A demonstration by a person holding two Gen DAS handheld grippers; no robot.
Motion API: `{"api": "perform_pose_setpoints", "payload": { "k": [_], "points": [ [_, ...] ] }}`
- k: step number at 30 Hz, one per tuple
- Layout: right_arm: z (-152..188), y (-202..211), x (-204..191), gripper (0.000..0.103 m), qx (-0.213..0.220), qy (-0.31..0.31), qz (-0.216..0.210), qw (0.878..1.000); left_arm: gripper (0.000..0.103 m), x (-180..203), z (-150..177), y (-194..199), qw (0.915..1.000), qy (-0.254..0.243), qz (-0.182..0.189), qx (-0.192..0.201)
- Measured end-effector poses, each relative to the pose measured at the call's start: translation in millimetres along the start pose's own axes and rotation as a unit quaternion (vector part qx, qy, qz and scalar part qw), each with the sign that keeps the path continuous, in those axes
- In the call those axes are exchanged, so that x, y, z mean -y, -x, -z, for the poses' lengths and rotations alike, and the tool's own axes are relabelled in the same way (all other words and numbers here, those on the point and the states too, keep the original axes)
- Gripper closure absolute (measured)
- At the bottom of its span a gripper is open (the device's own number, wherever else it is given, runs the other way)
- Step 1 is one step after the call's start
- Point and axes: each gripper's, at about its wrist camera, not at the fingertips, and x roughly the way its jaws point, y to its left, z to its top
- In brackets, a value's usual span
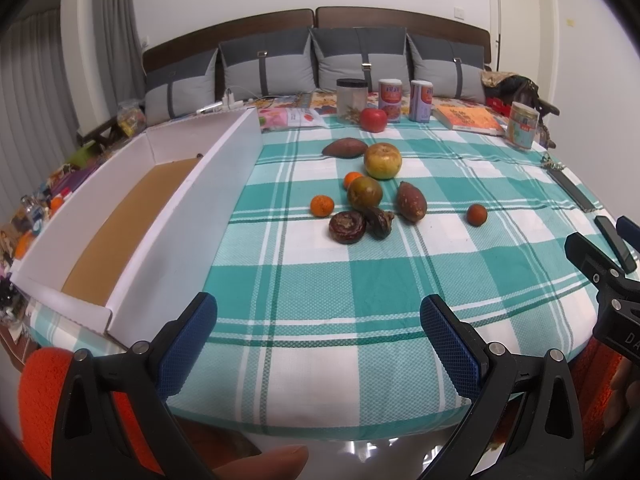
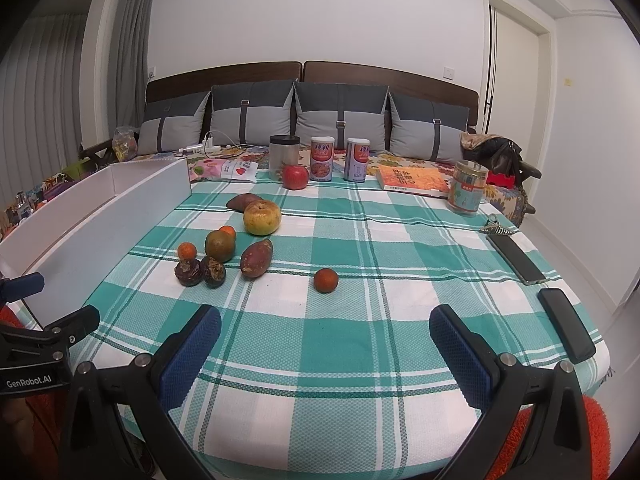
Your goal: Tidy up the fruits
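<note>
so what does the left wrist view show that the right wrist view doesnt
Only the left wrist view shows the brown cardboard floor inside the white box, and a fingertip at the bottom edge.

Only the right wrist view shows the whole doorway and both dark phones, near and far, in full.

Both show the fruit cluster on the checked cloth, the red apple, and open, empty tongs: left, right.

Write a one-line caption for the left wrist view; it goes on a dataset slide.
Open left tool hovers over the checked tablecloth, fruit loosely clustered ahead, white cardboard box alongside.
</note>
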Motion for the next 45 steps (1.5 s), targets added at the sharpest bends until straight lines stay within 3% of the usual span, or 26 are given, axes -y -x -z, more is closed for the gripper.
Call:
{"api": "perform_pose_setpoints", "payload": {
  "k": [12, 18, 21, 25, 30, 33, 37, 41, 45],
  "points": [
    [-1.8, -1.3, 0.9, 0.000, 0.000, 0.002, 0.001, 1.000, 0.001, 0.7, 1.3, -1.1, 1.0000, 0.001, 0.001, -0.004],
    [-7.6, -19.0, 3.6, 0.000, -0.009, -0.005, 0.003, 1.000, 0.001, 7.2, 8.1, -33.3, 0.9979, 0.011, 0.014, -0.062],
    [-6.4, -44.7, 3.7, 0.000, -0.040, -0.022, -0.015, 0.999, 0.001, 13.7, 5.3, -67.7, 0.9955, 0.011, 0.002, -0.094],
    [1.9, -92.8, 6.0, 0.000, -0.106, -0.041, -0.025, 0.993, 0.001, 17.6, 1.8, -100.6, 0.9941, 0.001, -0.012, -0.108],
    [31.6, -126.5, 12.1, 0.000, -0.183, -0.046, -0.042, 0.981, 0.000, 17.0, 17.4, -124.5, 0.9888, -0.016, -0.001, -0.148],
    [41.3, -134.3, 11.2, 0.000, -0.206, -0.050, -0.050, 0.976, 0.000, 10.0, 22.1, -127.7, 0.9898, 0.012, 0.020, -0.140],
    [48.1, -140.3, 2.0, 0.000, -0.219, -0.021, -0.038, 0.975, 0.000, 11.4, 23.0, -129.7, 0.9923, 0.003, 0.028, -0.120],
    [48.4, -139.9, 1.0, 0.000, -0.224, -0.016, -0.039, 0.974, 0.001, 8.5, -1.0, -146.9, 0.9837, -0.027, 0.061, -0.167],
    [47.2, -139.3, 2.2, 0.000, -0.231, -0.016, -0.042, 0.972, 0.003, 7.9, -29.3, -172.4, 0.9797, -0.039, 0.107, -0.165]
  ]
}}
